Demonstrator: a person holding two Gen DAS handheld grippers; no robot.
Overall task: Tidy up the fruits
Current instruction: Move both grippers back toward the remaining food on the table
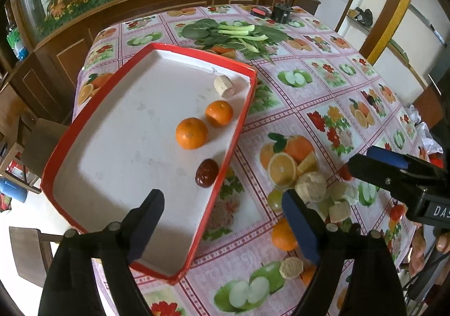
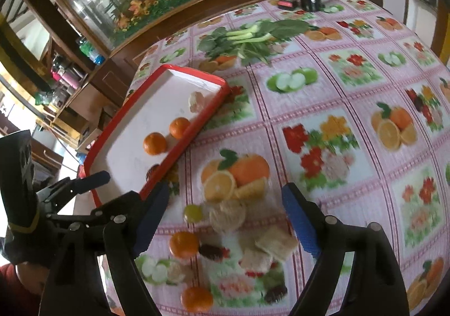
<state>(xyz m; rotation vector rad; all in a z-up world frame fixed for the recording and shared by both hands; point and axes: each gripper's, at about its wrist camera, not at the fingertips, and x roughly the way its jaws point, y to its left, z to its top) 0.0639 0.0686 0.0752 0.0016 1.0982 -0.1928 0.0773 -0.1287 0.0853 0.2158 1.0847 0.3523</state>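
Observation:
A red-rimmed white tray (image 1: 118, 130) lies at the table's left and holds two oranges (image 1: 191, 133), a dark red date (image 1: 207, 172) and a pale chunk (image 1: 223, 86). My left gripper (image 1: 222, 217) is open and empty over the tray's near right rim. A loose pile lies right of the tray: a pale round piece (image 1: 310, 186), a green grape (image 1: 274, 198), an orange (image 1: 283, 234). My right gripper (image 2: 225, 217) is open and empty above that pile (image 2: 227, 214), with oranges (image 2: 184, 244) and dates (image 2: 209, 250) below it. The tray also shows in the right wrist view (image 2: 157, 130).
Leafy greens (image 1: 233, 35) lie at the table's far side, with a black holder (image 1: 282, 13) and a red item (image 1: 259, 11) behind them. The fruit-print tablecloth (image 1: 323, 96) covers the table. A wooden cabinet (image 1: 84, 26) stands behind; chairs (image 1: 31, 147) stand at left.

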